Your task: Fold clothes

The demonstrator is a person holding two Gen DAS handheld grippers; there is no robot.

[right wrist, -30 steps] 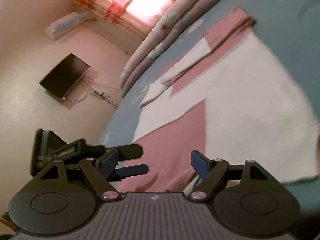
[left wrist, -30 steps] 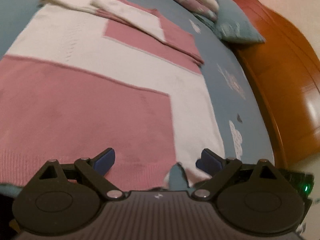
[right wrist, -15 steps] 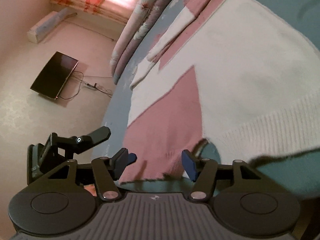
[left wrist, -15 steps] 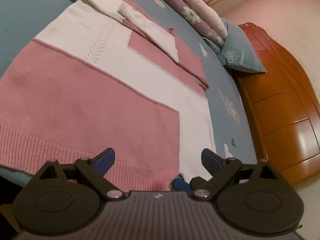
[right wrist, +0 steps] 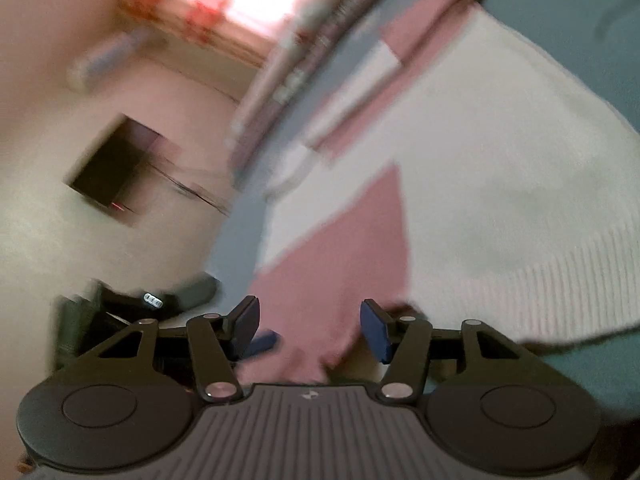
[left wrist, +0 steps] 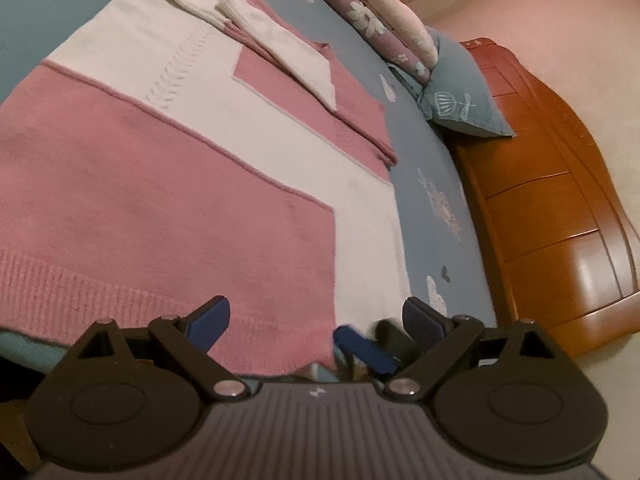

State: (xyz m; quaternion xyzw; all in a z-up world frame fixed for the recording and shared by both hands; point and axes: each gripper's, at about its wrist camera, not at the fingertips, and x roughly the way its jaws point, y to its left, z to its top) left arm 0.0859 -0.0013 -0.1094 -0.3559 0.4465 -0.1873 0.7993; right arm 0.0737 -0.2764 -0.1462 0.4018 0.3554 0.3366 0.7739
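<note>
A pink and white knitted sweater (left wrist: 168, 184) lies flat on the blue bedsheet (left wrist: 436, 184), its sleeves folded across the far end. My left gripper (left wrist: 316, 316) is open at the near ribbed hem, its jaws wide apart over the pink corner. One blue finger of the right gripper (left wrist: 360, 350) shows just past that hem. In the blurred right wrist view, my right gripper (right wrist: 310, 320) has its jaws closing, with the pink hem of the sweater (right wrist: 332, 280) bunched between them; the pads do not visibly press it. The left gripper's finger (right wrist: 262, 340) shows beside it.
A folded floral quilt (left wrist: 372, 12) and a blue pillow (left wrist: 460, 96) lie at the head of the bed. An orange wooden bed frame (left wrist: 560, 220) runs along the right side. A dark flat screen (right wrist: 112, 168) with cables lies on the pale floor.
The right jaws have narrowed and moved onto the hem, which now sits lifted between them. The left gripper tilted up slightly and stays wide open at the same hem.
</note>
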